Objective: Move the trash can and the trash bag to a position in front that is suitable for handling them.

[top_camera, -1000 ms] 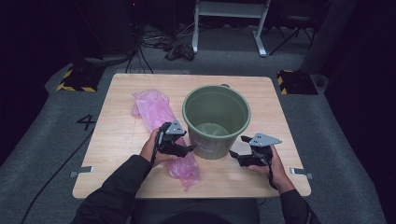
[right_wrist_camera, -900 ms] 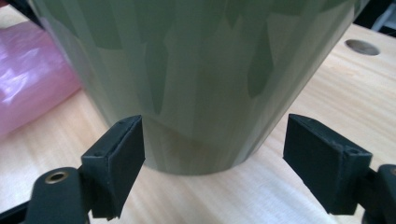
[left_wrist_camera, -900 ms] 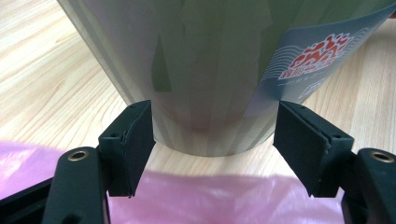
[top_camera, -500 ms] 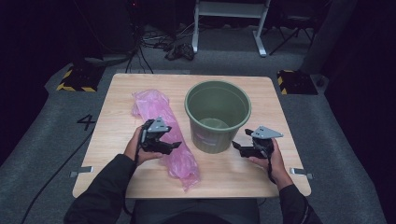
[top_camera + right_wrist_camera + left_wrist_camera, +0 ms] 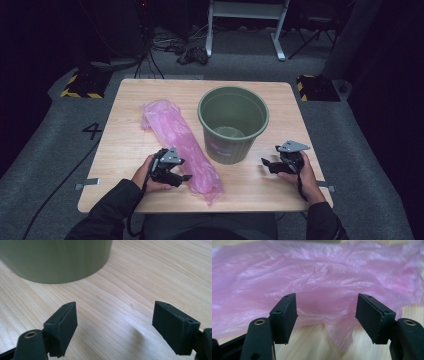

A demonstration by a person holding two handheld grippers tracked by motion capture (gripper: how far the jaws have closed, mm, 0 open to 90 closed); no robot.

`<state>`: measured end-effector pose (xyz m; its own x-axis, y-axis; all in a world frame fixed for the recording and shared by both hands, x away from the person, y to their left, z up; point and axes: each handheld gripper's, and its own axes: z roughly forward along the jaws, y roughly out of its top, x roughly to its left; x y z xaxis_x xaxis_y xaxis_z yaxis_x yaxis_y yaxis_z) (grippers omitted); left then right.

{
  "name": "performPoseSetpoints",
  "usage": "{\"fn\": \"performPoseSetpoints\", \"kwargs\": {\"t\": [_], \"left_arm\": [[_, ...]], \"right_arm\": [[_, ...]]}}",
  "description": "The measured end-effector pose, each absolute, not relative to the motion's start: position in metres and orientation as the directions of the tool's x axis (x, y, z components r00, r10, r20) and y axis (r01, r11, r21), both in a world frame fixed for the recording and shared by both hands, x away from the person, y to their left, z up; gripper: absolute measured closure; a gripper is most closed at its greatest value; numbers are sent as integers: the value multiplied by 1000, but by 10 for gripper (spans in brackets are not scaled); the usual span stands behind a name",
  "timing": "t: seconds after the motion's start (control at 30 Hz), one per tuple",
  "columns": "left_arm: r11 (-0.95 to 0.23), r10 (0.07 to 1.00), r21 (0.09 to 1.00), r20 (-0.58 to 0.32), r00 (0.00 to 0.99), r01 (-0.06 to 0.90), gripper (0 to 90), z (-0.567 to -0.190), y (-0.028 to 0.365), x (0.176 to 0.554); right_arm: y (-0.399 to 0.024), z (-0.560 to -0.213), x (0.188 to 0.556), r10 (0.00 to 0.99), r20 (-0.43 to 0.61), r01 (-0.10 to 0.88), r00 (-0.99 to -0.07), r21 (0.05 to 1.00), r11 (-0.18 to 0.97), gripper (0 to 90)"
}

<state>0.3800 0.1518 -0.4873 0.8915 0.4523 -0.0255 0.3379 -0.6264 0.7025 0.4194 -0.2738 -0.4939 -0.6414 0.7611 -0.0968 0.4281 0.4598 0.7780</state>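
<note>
Moved: both our hands have drawn back toward the table's near edge; left jaws have just been closing a little, nothing pinched.
High view: crinkled pink plastic bag (image 5: 180,142) runs 11-to-5 o'clock, at 3 o'clock of our nearer left gripper (image 5: 176,175); round green plastic bucket (image 5: 233,122) stands beside it.
Left gripper view: jaws apart, bag (image 5: 317,282) at 12 o'clock.
Right gripper view: right gripper (image 5: 113,322) wide, empty; bucket (image 5: 53,257) at 11 o'clock.

A translucent pink plastic bag (image 5: 182,147) lies at about nine o'clock from an olive-green bucket (image 5: 233,124) on a pale wood-grain table (image 5: 125,145), with black grippers, left (image 5: 176,174) and right (image 5: 270,165), and perhaps yellow-black striped tape (image 5: 80,86) on the grey floor (image 5: 45,150).
</note>
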Motion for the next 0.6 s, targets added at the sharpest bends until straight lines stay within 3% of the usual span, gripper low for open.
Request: {"fn": "performPoseSetpoints", "kwargs": {"t": [0.6], "left_arm": [[-639,424,704,-13,905,310,306,-499,83,380]], "right_arm": [[-290,-494,422,797,-73,451,-600,792,412,204]]}}
